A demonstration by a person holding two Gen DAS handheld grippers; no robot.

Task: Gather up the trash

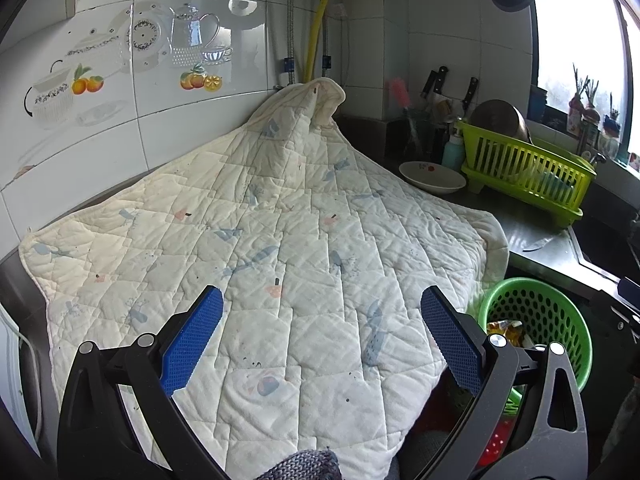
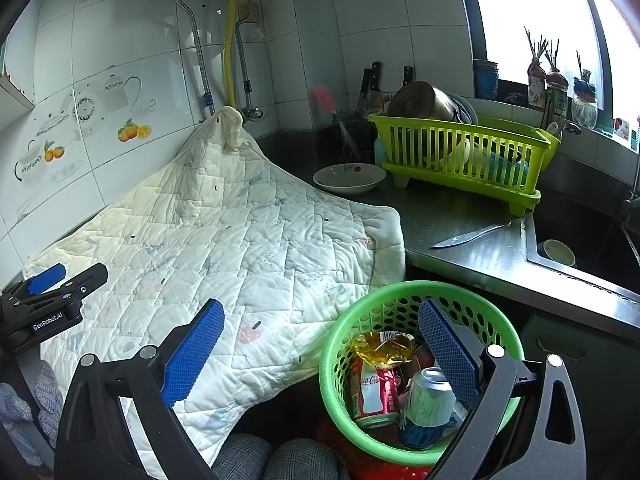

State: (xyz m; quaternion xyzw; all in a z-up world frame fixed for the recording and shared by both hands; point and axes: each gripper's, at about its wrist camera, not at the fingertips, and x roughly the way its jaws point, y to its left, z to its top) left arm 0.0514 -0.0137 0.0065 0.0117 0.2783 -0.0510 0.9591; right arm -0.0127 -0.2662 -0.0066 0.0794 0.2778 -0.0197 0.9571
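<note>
Left wrist: left gripper (image 1: 322, 338) jaws spread, empty, above quilted cloth (image 1: 256, 248); green basket (image 1: 560, 320) off to its right.

Right wrist: right gripper (image 2: 320, 346) jaws apart, empty; basket directly ahead-below holds red can (image 2: 374, 394), silver can (image 2: 426, 404), yellow wrapper (image 2: 384, 346). Cans probably light, dentable: pinch mid-body. Wrapper flimsy, slippery.

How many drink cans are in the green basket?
2. A red cola can lies on the left side of the green basket; a pale blue-bottomed can stands right of it. More may be hidden underneath.

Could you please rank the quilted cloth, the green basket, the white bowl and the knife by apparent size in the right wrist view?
1. quilted cloth
2. green basket, enlarged by nearness
3. white bowl and knife: alike
</note>
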